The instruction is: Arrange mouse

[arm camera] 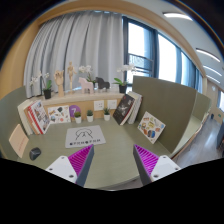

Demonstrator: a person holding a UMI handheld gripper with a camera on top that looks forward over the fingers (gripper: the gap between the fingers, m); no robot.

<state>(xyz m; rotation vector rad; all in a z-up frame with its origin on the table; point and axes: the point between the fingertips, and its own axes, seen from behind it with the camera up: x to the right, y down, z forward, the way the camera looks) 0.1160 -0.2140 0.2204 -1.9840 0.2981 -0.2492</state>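
While your jaws (112, 163) stand spread with nothing between them, the purple pads (150, 160) on their inner faces show plainly, and only bare desk (110, 165) lies in the gap.

Landmark for this entry: the white mat with purple print (85, 135), lying flat on the desk just ahead of your jaws and slightly toward the left finger.

- Mouse (35, 153): a small dark rounded thing on the desk, well to the left of the mat and level with its near edge. It sits apart from your left finger (68, 166), not touching it. It is too small to make out detail.
- Behind the mat, three small potted plants (89, 115) stand in a row on the desk.
- Behind and left of the mat, a stand of upright books (38, 116), with a purple card (59, 113) just beside it.
- Behind and right of the mat, a dark framed picture (124, 108) leans back; farther right, a tilted card with coloured print (151, 126) lies nearer the desk's right edge.
- Beyond these runs a low shelf-like partition (60, 93). On it stand white orchids in pots (43, 85) at the left, a second orchid pot (123, 80) at the right, and a wooden figure (70, 77) between them.
- Behind everything: pale curtains (75, 45), and windows (160, 55) to the right of them.

Your jaws are not touching the mat or the mouse.
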